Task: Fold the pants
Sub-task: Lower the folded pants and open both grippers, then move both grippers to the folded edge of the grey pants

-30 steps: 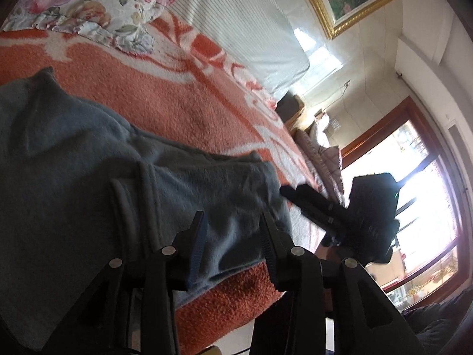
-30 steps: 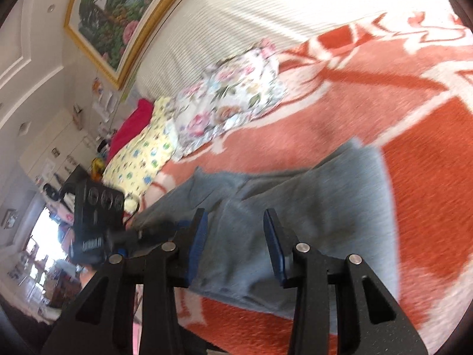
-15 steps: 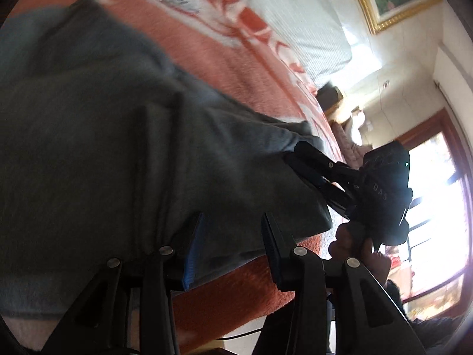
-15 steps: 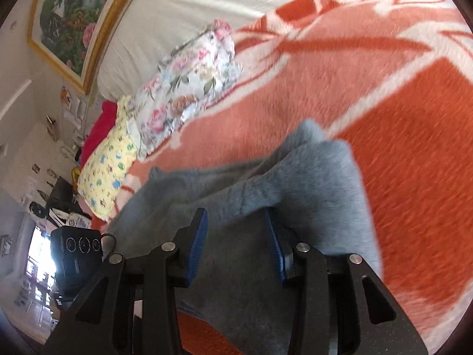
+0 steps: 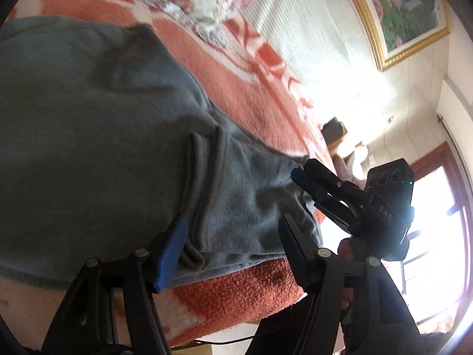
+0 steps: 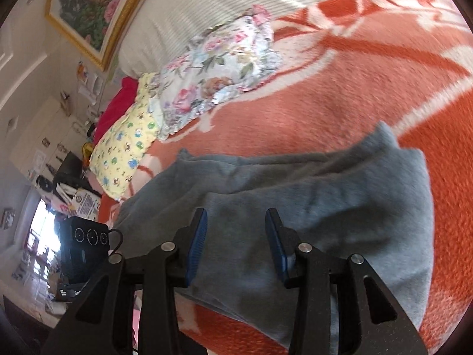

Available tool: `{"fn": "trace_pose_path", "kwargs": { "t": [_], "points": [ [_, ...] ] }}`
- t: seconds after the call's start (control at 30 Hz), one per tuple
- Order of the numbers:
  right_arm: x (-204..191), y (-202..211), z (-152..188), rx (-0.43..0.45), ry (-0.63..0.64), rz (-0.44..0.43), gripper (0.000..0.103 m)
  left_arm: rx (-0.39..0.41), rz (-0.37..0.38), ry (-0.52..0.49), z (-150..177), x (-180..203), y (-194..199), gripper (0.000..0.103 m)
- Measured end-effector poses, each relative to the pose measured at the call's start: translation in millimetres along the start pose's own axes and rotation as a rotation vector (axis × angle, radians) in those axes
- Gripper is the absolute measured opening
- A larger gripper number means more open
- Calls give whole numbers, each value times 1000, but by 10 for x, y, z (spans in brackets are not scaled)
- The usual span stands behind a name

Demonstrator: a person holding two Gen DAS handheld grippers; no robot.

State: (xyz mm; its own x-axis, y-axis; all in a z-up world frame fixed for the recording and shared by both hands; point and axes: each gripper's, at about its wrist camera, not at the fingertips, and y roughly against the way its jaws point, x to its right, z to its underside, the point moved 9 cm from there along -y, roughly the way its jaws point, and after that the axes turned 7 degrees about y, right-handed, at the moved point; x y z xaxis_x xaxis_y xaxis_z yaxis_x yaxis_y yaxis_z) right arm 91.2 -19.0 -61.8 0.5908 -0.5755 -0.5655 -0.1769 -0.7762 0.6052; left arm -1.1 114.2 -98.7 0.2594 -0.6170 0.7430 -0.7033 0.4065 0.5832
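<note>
Grey fleece pants (image 5: 88, 136) lie folded in layers on an orange and white patterned blanket (image 5: 236, 77), near the bed's front edge. My left gripper (image 5: 232, 222) is open and empty, just above the pants' near edge by a ribbed seam (image 5: 204, 177). My right gripper (image 6: 235, 219) is open and empty, above the pants (image 6: 325, 207). In the left wrist view the right gripper (image 5: 304, 171) hovers at the pants' right corner with its jaws slightly apart. The left gripper's body (image 6: 85, 245) shows at the left of the right wrist view.
A floral pillow (image 6: 224, 59), a yellow printed pillow (image 6: 124, 148) and a red cushion (image 6: 115, 112) lie at the head of the bed. A white striped headboard (image 6: 236, 6) and a framed painting (image 6: 91, 9) stand behind. A bright window (image 5: 437, 236) is on the right.
Both grippers have pulled back a little from the pants. The pants' folded layer has settled flatter on the blanket. Both grippers stay open.
</note>
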Motion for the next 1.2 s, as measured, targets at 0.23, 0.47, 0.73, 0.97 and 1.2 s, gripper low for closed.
{"fn": "trace_pose_path", "kwargs": {
  "t": [0.23,0.47,0.73,0.97,1.2],
  "points": [
    [-280,-187,-76,-29,51,-25,47,78,-5,97,-32,-267,369,66],
    [-596,-388,-70,-71,112,-61,59,184,-32,187,-43,-537,813,72],
    [-958,-634,-81,-117,187,-93,67,340,-77,326,-47,-1039,1488,77],
    [-1296,-903,-124,-158,257,-124,68,464,-109,462,-10,-1517,2003,77],
    [-1787,-1265,-181,-217,393,-171,70,535,-124,550,-58,-1841,2290,80]
  ]
}}
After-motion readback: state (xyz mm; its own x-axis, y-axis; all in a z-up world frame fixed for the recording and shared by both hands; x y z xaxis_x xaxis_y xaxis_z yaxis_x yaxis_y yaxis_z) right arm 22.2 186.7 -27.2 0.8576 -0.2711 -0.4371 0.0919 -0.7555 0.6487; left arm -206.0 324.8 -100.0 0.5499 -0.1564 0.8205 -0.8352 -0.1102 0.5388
